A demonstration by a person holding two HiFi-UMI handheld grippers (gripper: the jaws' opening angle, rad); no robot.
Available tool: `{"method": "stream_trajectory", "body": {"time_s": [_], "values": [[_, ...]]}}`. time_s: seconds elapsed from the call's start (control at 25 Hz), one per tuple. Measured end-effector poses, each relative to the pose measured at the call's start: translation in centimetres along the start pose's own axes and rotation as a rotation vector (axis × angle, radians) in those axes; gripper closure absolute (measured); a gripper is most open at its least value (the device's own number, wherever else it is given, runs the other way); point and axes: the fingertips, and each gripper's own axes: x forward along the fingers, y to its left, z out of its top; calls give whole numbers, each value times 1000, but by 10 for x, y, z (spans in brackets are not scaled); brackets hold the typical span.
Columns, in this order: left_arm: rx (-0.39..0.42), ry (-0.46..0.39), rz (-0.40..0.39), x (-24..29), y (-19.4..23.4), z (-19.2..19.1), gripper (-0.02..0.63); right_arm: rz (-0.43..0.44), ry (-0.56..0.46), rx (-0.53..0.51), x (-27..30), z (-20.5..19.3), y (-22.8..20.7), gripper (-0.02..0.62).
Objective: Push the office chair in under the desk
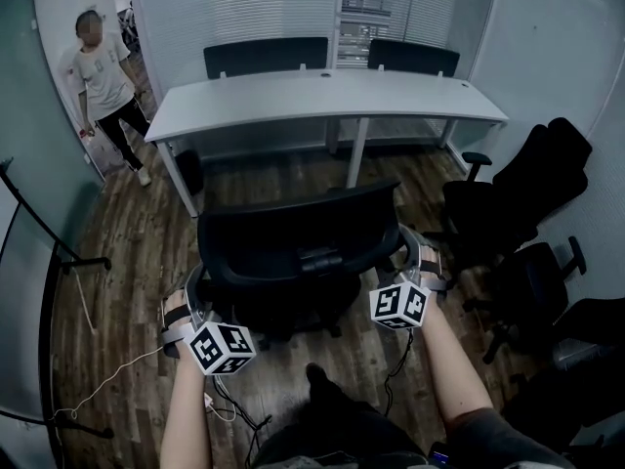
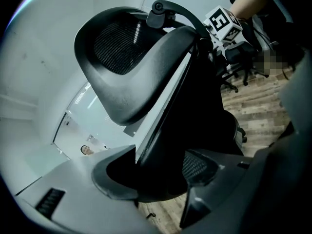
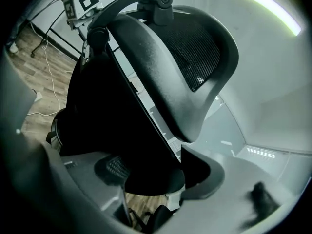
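The office chair [image 1: 293,247] stands on the wood floor [image 1: 127,262] with its back to the person and its seat toward the desk [image 1: 322,94], still apart from the desk's near edge. The left gripper [image 1: 198,291] is clamped on the left rim of the backrest and the right gripper [image 1: 415,257] on the right rim, and each gripper view shows the dark rim filling the gap between its jaws. The main risk is probably the hold itself. The jaws pinch only narrow, curved edges high on the back, so a hard shove may make them slide off, or tip the back forward rather than roll the base. If one side pushes harder than the other, the seat is likely to swivel and the chair to veer. To the right it could knock into the spare black chairs [image 1: 508,203] close by, or it could run toward the desk's middle leg [image 1: 356,152], which stands nearly in line with the chair. A white cable [image 1: 107,384] trails on the floor near the person's left side and might snag a foot. The headrest [image 2: 117,57] rises above the back, so the chair can only go in as far as the seat allows. Whether any armrests would clear the desktop cannot be told.
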Motion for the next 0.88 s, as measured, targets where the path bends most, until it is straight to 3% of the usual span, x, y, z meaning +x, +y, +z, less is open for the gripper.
{"method": "stream_trajectory", "body": {"time_s": [0.24, 0.48, 0.88], "values": [[-4, -19, 0, 34, 8, 5, 331, 4, 25, -4, 25, -3, -3, 301], [11, 16, -34, 123, 41, 31, 341, 20, 43, 9, 110, -5, -32, 301], [3, -7, 24, 139, 32, 26, 344, 17, -24, -17, 129, -8, -25, 301]]}}
